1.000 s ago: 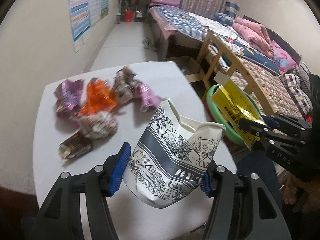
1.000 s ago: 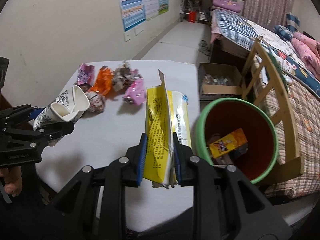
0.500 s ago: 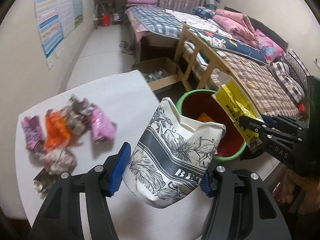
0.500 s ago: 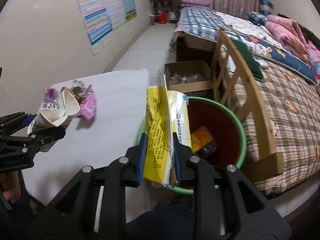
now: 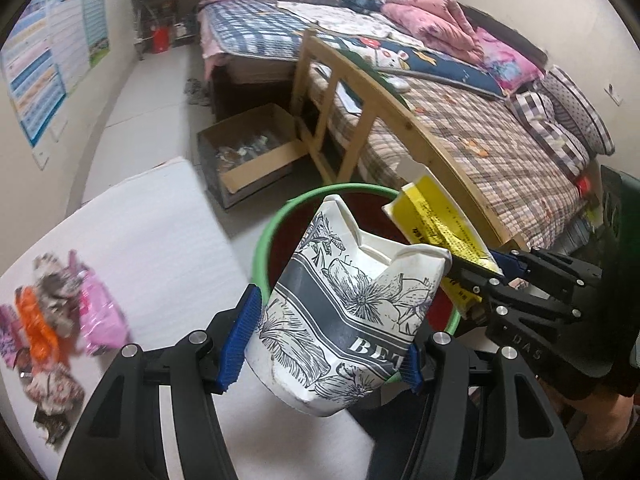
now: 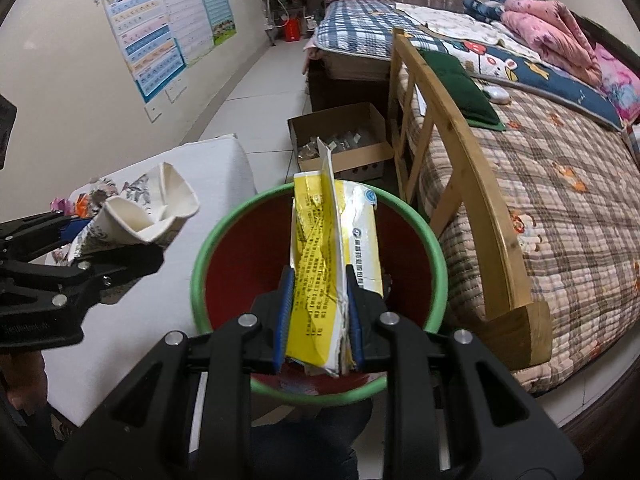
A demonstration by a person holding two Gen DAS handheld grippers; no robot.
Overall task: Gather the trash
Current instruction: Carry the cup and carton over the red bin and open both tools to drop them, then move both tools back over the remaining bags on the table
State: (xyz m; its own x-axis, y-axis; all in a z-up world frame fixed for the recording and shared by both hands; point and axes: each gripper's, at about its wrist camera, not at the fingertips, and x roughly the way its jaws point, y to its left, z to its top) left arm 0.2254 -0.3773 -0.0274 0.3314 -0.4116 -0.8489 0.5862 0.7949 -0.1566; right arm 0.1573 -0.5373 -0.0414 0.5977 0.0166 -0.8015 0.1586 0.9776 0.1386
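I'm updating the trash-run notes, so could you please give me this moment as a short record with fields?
left gripper: shut on crushed paper cup, floral print
right gripper: shut on flattened yellow carton
bin: green rim, red inside, on the floor beside the table
carton position: over the bin mouth
cup position: at the bin's table-side rim
left on table: pile of crumpled wrappers
nearby: open cardboard box on the floor, wooden bed frame

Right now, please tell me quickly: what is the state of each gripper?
Left gripper: closed on the crushed floral paper cup.
Right gripper: closed on the flattened yellow carton, above the green-rimmed bin.
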